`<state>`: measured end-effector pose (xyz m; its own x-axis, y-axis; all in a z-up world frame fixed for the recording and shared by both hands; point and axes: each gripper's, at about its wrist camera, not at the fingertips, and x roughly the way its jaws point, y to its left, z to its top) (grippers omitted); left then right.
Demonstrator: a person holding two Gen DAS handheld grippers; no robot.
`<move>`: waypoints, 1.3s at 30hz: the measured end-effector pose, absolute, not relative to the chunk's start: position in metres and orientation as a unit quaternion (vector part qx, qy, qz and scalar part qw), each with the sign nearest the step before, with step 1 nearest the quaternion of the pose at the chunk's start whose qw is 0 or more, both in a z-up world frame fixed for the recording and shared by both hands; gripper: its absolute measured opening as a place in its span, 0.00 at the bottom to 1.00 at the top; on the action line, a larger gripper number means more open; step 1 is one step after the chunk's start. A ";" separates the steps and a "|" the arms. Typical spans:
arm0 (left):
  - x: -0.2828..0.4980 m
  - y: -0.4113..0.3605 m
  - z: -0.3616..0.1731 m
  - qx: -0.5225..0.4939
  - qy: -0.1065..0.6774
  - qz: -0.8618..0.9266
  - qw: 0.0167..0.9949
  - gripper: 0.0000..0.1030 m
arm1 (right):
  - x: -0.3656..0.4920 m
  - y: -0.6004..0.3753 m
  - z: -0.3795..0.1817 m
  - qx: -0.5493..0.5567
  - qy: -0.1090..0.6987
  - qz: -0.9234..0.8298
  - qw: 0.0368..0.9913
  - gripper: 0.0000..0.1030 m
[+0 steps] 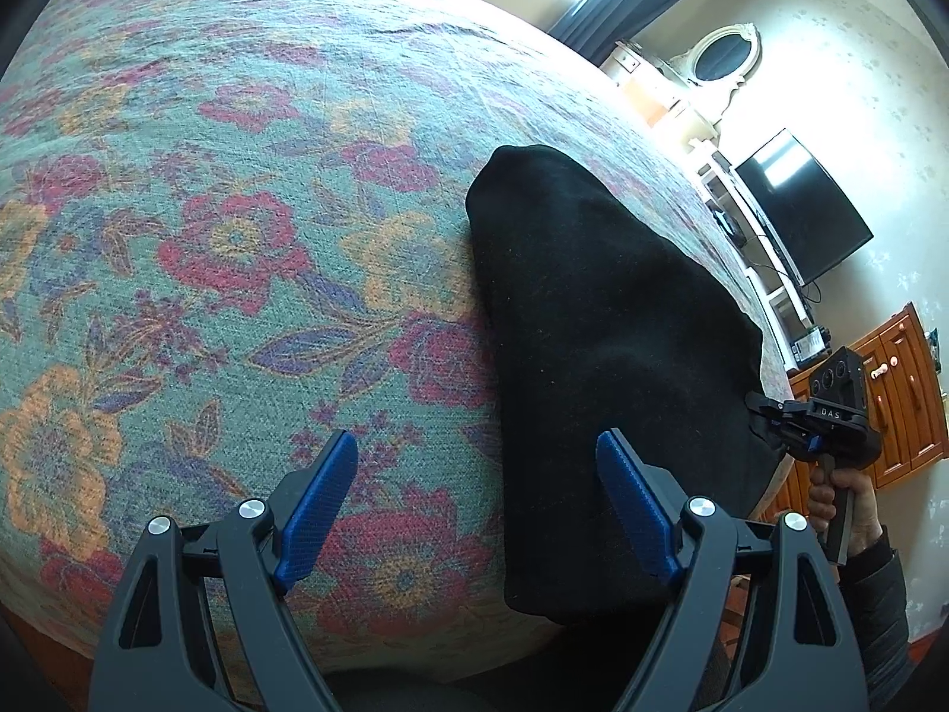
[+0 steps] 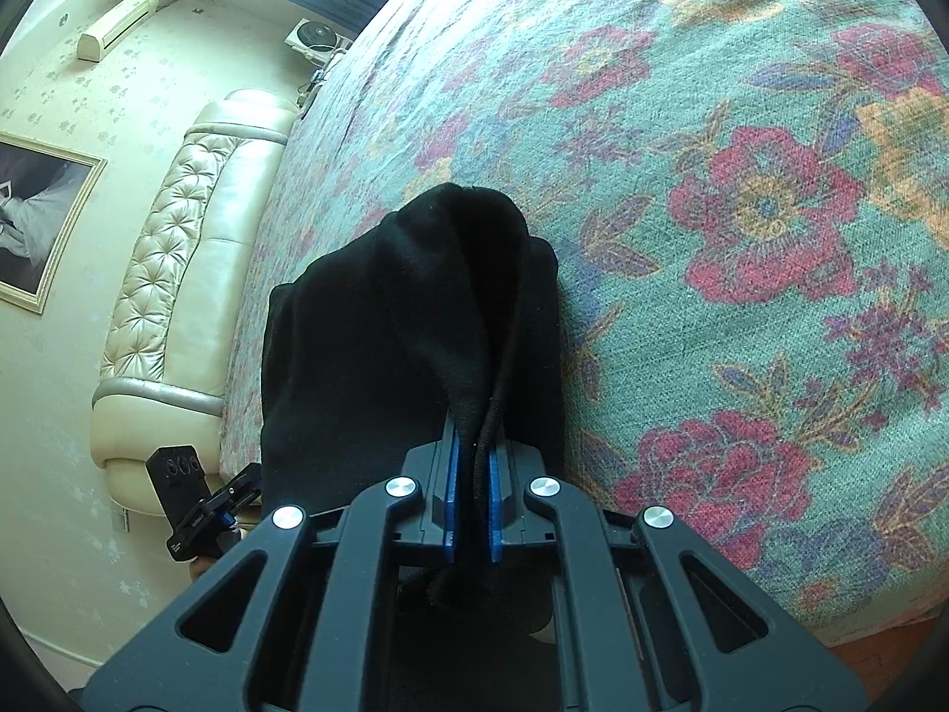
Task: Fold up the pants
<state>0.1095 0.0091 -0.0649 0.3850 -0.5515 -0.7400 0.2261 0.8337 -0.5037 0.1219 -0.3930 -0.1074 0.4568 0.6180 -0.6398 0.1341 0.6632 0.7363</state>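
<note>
Blue-padded right tool [image 2: 473, 498] pinches the black fleece pants [image 2: 409, 320], whose length runs straight ahead. Left tool [image 1: 477, 504], spread, hovers beside their left edge on the floral bed [image 1: 207, 178].

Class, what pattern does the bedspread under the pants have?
Floral on teal, clearest in the left wrist view: bedspread.

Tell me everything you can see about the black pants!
The pants are plain black, soft and a bit fuzzy, like knit or fleece. They lie bunched in a long heap on the flowery bedspread, near the bed's edge, one end hanging over it. A dark cord hangs at the pinched edge. The right gripper is shut on that edge. The left gripper is open, one finger above the cloth.
</note>
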 end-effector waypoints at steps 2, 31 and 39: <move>0.110 0.007 -0.065 -0.164 0.502 -0.243 0.813 0.79 | 0.122 -0.394 -0.110 0.383 0.496 0.160 0.763 0.07; 0.110 0.001 -0.089 -0.238 0.528 -0.315 0.752 0.84 | 0.079 -0.378 -0.145 0.468 0.492 0.201 0.706 0.58; 0.103 -0.013 -0.083 -0.185 0.525 -0.326 0.764 0.78 | 0.072 -0.382 -0.149 0.447 0.486 0.201 0.723 0.37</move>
<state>0.1030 -0.0128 -0.0826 0.2362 -0.6934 -0.6808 0.3042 0.7181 -0.6259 0.0716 -0.3821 -0.1490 0.4467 0.7256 -0.5234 0.1444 0.5189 0.8425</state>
